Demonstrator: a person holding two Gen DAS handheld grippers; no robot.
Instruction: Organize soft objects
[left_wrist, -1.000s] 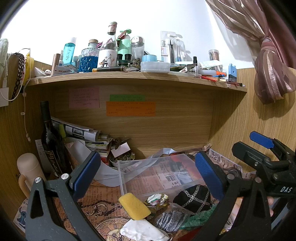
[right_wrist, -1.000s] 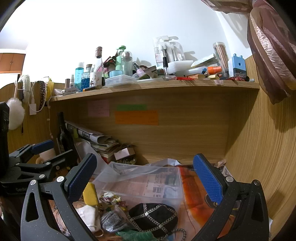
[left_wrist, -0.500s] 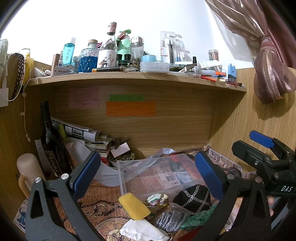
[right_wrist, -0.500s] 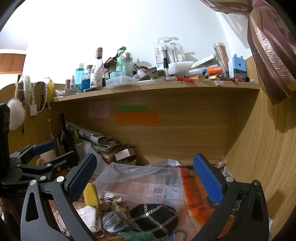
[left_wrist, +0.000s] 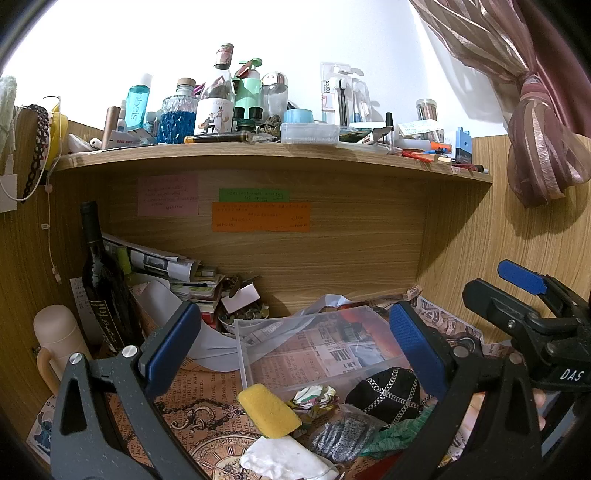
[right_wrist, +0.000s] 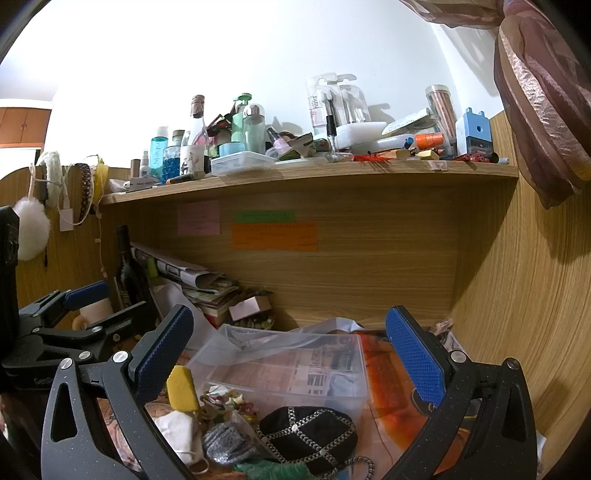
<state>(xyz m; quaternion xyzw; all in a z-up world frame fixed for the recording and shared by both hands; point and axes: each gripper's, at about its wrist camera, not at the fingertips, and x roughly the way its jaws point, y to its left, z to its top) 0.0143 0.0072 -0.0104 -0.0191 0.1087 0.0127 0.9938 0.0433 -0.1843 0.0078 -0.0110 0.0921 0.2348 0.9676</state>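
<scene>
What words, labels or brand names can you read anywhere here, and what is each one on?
"DAS": white letters on the right gripper body.
"WHI" and "A NEV": partial newspaper print seen through the clear plastic box.
"arks": partial, on the toothbrush pack.
"GAMC"-like word: on the cartoon-label bottle, uncertain.
Sticky notes, blue bottle and wine bottle labels: too blurred to read.

My worktop (left_wrist: 207, 417) wore patterned paper, and on it lay a yellow sponge (left_wrist: 269, 410), a white cloth (left_wrist: 284, 459), a black cap (left_wrist: 384, 395) and a clear plastic bin (left_wrist: 314, 347). A dark bottle (left_wrist: 103, 291) stood at its left, beside stacked papers (left_wrist: 173, 273).
</scene>
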